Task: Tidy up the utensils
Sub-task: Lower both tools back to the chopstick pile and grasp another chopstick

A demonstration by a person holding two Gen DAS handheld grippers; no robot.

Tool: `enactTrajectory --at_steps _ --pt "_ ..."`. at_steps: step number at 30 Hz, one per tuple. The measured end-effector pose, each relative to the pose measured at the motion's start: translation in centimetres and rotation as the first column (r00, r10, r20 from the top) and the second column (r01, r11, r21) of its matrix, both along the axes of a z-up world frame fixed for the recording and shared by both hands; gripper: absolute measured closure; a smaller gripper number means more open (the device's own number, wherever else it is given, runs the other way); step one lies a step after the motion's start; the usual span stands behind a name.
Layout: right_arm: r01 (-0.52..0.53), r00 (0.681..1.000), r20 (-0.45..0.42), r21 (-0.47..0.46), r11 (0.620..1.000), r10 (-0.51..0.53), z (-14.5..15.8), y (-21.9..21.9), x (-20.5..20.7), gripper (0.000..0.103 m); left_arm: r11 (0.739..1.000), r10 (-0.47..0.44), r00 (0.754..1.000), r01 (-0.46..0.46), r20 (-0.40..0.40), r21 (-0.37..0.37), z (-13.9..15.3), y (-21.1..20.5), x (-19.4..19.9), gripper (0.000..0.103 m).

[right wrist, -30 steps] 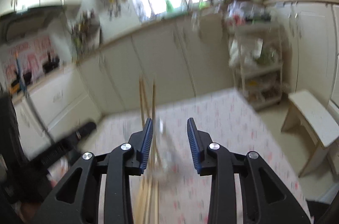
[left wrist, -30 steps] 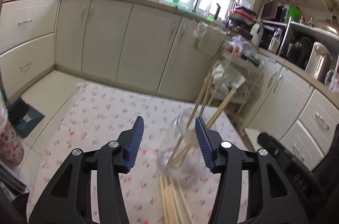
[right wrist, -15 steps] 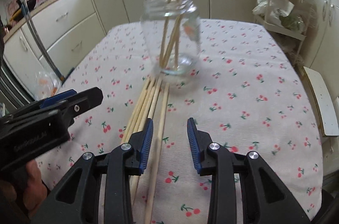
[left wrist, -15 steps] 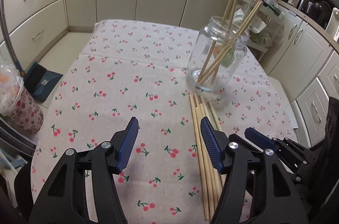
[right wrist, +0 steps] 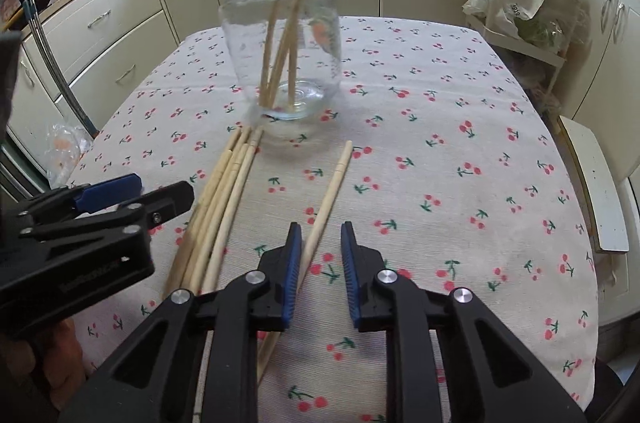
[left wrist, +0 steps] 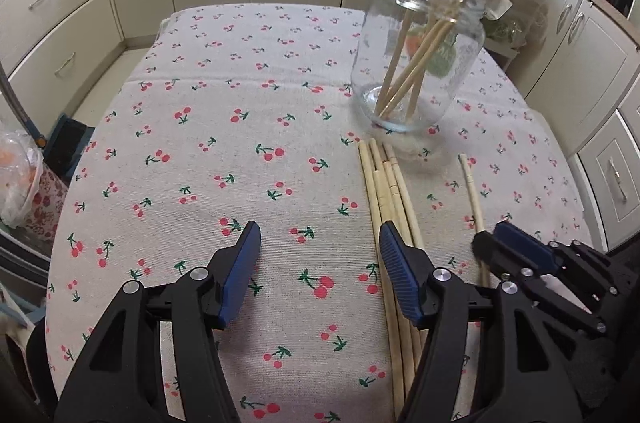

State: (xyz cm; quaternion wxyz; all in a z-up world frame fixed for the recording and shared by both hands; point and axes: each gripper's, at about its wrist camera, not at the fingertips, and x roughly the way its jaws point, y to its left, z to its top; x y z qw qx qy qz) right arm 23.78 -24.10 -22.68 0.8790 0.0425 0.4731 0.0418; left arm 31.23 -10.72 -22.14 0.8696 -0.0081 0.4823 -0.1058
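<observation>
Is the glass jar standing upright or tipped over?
Upright. The glass jar stands on its base on the tablecloth, mouth up and without a lid, and several chopsticks lean inside it.

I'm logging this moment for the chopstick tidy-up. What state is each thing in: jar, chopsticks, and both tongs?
Glass jar: upright, lidless, a few chopsticks leaning inside.
Chopstick bundle: flat on the tablecloth, beside the jar.
Lone chopstick: flat, apart from the bundle, running in between the right tongs.
Right tongs: open, narrow gap, straddling the lone chopstick, not clamped.
Left tongs: open wide, holding nothing.
</observation>
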Motion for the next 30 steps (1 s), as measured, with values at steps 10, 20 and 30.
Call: enactTrajectory --at_steps 10,20,30 --pt "-0.005 1.000 0.007 0.038 0.999 0.004 0.0 -0.6 -0.2 0.082 0.997 -0.008 1.000 0.007 0.010 0.083 -0.1 -1.4 0.7 0.044" --pt "0.018 1.000 -0.004 0.071 0.997 -0.018 -0.1 -1.5 1.0 0.082 0.991 -0.017 1.000 0.016 0.006 0.130 -0.2 -1.8 1.9 0.043" --pt "-0.120 0.993 -0.006 0.018 0.993 0.120 0.0 -0.4 1.7 0.093 0.981 -0.181 0.983 0.179 0.032 0.075 -0.2 -2.4 3.0 0.095"
